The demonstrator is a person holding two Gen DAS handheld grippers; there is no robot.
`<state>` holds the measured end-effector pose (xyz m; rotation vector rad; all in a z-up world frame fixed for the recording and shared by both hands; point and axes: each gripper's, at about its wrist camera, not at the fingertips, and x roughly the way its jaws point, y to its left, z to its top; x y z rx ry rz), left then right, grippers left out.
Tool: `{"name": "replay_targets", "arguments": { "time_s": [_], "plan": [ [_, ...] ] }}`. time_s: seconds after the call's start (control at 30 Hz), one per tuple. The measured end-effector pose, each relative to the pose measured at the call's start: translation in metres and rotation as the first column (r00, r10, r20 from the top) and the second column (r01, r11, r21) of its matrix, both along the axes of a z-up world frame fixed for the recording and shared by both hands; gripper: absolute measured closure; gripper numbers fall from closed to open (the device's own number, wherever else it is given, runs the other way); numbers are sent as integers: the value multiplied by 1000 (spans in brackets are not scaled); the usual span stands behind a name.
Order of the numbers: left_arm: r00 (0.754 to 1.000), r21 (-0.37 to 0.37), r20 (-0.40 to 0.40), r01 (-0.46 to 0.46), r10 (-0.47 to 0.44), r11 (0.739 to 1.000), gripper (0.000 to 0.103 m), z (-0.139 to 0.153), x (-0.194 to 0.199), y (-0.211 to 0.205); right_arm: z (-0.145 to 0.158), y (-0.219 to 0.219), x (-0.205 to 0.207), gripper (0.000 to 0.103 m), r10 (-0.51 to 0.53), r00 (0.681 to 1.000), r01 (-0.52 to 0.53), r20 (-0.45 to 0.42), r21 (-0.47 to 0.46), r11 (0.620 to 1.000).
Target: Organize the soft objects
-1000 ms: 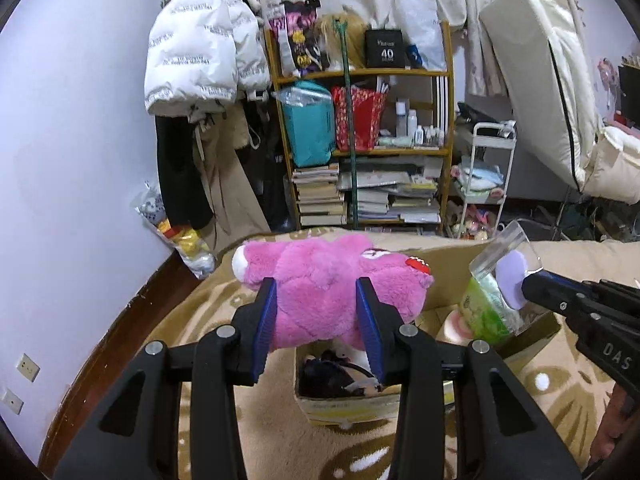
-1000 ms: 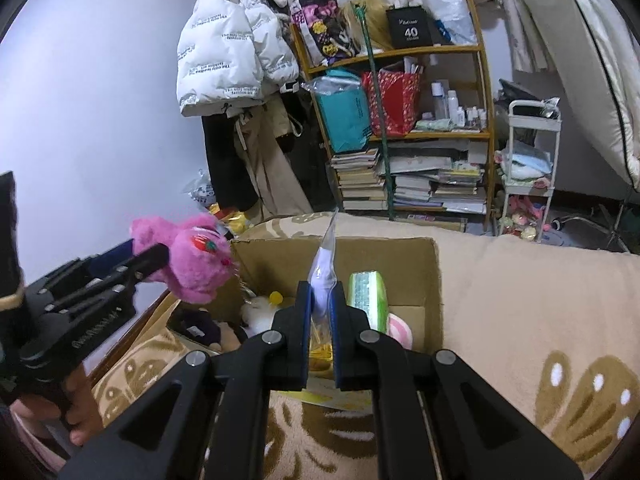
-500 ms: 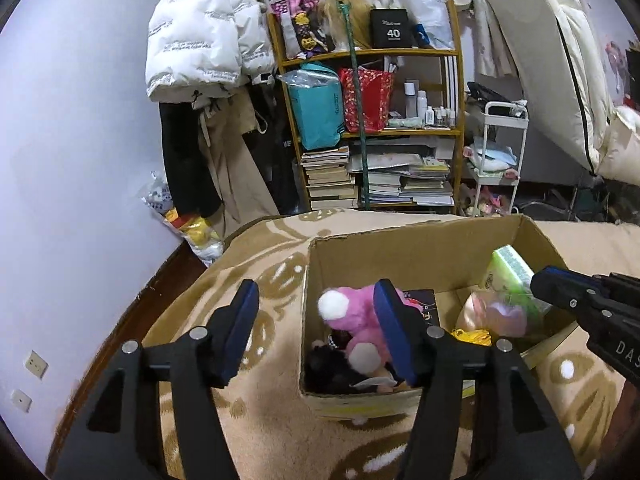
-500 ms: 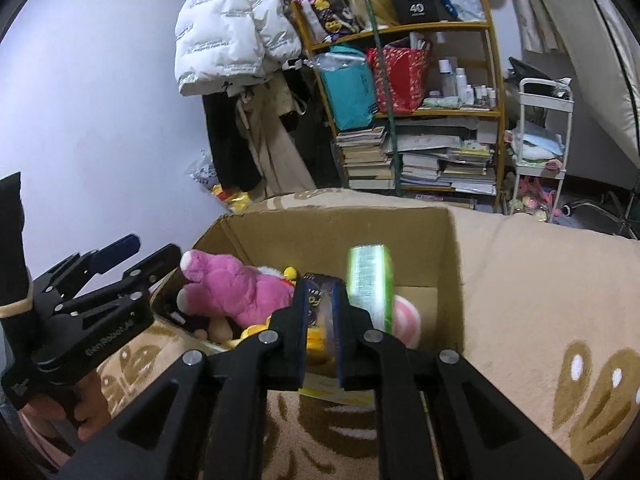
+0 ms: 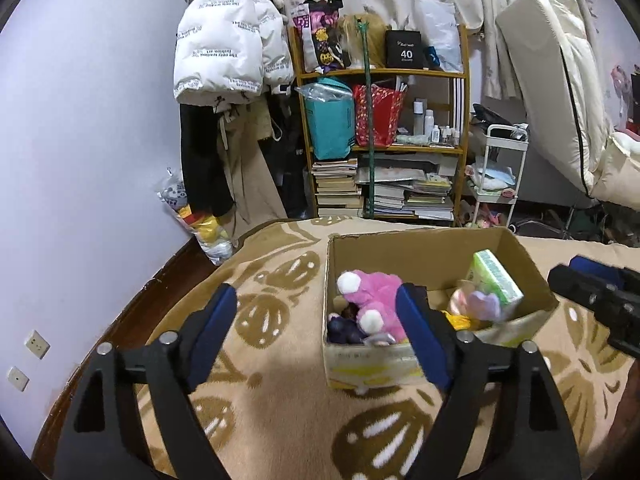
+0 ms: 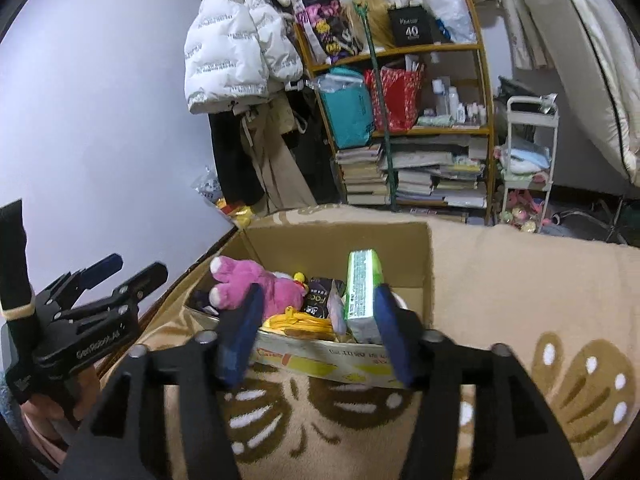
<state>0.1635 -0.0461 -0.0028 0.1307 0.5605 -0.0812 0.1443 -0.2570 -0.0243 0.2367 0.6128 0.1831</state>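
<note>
- Pink plush toy (image 5: 374,300) is lying in cardboard box (image 5: 420,248); likely light, squashy; best pinching its body.
- Left gripper (image 5: 320,328), right gripper (image 6: 316,328) are both gaping wide, holding nothing.

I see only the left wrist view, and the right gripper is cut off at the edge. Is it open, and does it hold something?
Observer: The right gripper is open wide and holds nothing. The green pack stands inside the cardboard box.
Operator: What is the dark thing behind my gripper's right finger, next to the pink plush?
Observer: A black packet printed "Face". It stands between the pink plush and the green pack.
Operator: From the other side, where is my gripper relative to the box?
Observer: The left gripper is open and outside the box, off its left side.
</note>
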Motion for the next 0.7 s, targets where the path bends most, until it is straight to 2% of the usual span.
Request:
{"name": "replay_targets", "arguments": {
  "time_s": [0.13,0.17,0.2,0.27,0.3,0.5,0.7],
  "plan": [
    [1000,-15,12,9,-9,1000,13,10,-25,2,15,-1,-18,34,-15,1000,15,1,15,1000],
    [1000,-22,18,16,-16,1000,9,13,-34,3,19,-2,-23,27,-17,1000,17,6,18,1000],
    [999,-26,27,20,-19,999,8,16,-41,3,22,-2,-29,17,-18,1000,18,17,20,1000],
    [999,-28,52,16,-15,999,8,23,-56,5,29,-1,-43,2,-37,998,37,48,15,999],
    [998,-33,62,14,-12,999,8,25,-63,6,33,-1,-51,0,-59,996,59,70,6,998],
    [995,-34,101,17,-13,999,1,41,-101,13,53,-3,-85,0,-102,986,103,130,1,995],
    [990,-20,141,28,-25,999,1,50,-135,21,68,-9,-115,0,-125,977,124,174,16,992]
  ]
}}
